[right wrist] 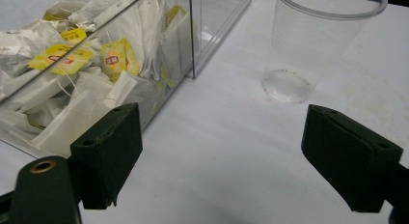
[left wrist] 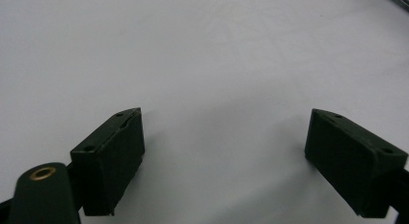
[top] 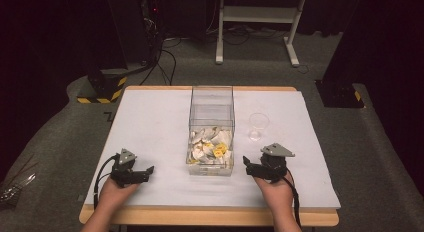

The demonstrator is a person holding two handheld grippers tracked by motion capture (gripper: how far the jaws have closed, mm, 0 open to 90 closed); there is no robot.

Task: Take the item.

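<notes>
Clear plastic box of yellow-tagged tea bags [top: 211,123] stands between my left gripper [top: 143,173] and right gripper [top: 248,164], both spread and empty; reaching in from above seems best, clear of the empty clear plastic cup [top: 258,126].

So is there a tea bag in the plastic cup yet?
No, the clear plastic cup stands empty beside the box, where the tea bags lie.

Both black tools [top: 150,170] [top: 245,162] carry grey three-cornered plates and black cables.
</notes>
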